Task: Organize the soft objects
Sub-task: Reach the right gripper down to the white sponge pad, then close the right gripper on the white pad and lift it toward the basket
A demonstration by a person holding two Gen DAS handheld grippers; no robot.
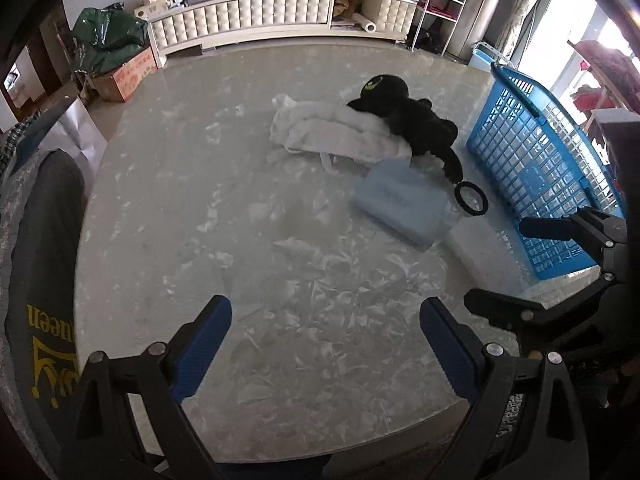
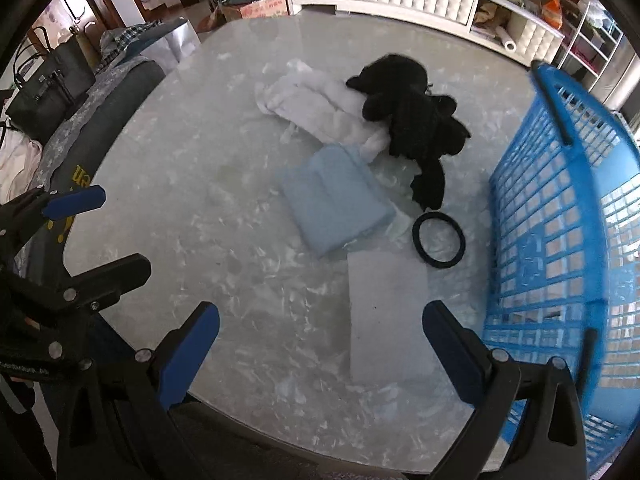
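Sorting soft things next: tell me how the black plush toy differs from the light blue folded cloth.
The black plush toy is dark, fluffy and sprawled partly over the white cloth; the blue folded cloth is pale, smooth, flat and neatly squared. Both lie on the table, outside the basket.

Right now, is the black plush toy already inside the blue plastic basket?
No, the black plush toy lies on the marble table, partly over white cloth, outside the blue plastic basket.
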